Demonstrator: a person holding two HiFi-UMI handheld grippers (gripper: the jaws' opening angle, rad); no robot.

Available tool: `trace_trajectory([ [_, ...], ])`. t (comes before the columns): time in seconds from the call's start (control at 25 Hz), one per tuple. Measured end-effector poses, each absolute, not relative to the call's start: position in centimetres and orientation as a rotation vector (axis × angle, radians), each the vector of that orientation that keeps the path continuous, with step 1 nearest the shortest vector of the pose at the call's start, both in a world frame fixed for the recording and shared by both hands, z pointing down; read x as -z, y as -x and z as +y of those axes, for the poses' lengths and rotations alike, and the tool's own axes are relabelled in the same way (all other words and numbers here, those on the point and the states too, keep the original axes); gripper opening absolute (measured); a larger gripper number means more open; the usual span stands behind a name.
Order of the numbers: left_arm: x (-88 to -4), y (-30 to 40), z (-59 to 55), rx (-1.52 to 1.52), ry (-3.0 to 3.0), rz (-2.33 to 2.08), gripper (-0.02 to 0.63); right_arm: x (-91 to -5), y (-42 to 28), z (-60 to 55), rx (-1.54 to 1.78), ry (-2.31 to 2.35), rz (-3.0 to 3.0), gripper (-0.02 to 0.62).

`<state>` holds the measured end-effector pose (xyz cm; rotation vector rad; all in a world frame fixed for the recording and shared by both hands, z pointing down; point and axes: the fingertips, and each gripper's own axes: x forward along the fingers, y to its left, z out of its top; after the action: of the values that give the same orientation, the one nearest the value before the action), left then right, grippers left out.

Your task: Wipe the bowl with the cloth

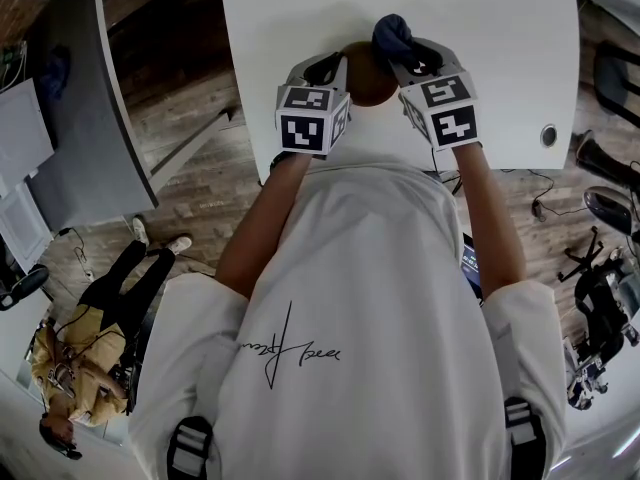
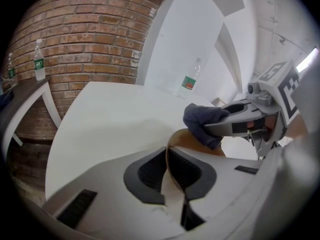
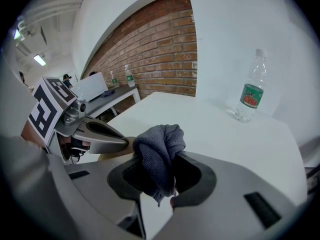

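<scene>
Beyond bowl [image 2: 191, 138], cloth [image 2: 202, 120]: water bottle [image 2: 189, 81] upright on table [image 2: 100, 124].

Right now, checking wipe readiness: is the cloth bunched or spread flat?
Bunched: the cloth bulges as a wad from the right gripper, jaws clamped on it.

Table [image 1: 500, 28], near edge: bowl [image 1: 368, 78] between left gripper [image 1: 338, 68] and right gripper [image 1: 408, 65]; cloth [image 1: 392, 34] at bowl's far rim; bottle [image 3: 251, 89] behind, well apart.
</scene>
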<state>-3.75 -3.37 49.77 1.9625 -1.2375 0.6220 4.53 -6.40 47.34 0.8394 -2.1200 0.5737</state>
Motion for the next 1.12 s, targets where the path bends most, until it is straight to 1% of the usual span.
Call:
trace_trajectory([
  [1.12, -49.5, 3.4, -3.5, -0.63, -1.961, -1.259, 0.011, -47.4, -7.2, -4.5, -0.627, -0.906, -2.097, 0.098],
])
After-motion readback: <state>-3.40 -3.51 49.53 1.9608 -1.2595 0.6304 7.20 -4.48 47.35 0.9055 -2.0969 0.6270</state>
